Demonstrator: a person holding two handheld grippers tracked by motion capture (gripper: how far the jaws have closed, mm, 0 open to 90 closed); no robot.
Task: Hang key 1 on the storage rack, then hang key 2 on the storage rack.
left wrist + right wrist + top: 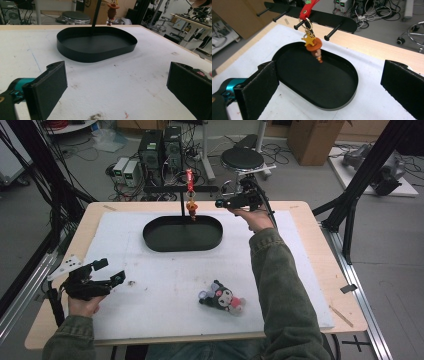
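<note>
A keychain (191, 195) with a red strap, a gold star and a small orange-hatted figure (314, 46) hangs from a peg of a black rack (334, 17), over the far rim of a black oval tray (165, 240). My right gripper (222, 202) is held open just right of the figure, facing it over the tray (347, 97); its gap (329, 87) holds nothing. My left gripper (110, 271) rests low at the near left of the white mat, open and empty (115, 90), and looks toward the tray (97, 50) and the distant figure (112, 10).
A dark plush toy (223, 298) with a pink face lies on the white mat (165, 295) near the front, right of centre; a bit of it peeks past the left gripper's right jaw (200, 73). The rack's free pegs (332, 31) stick out over the tray.
</note>
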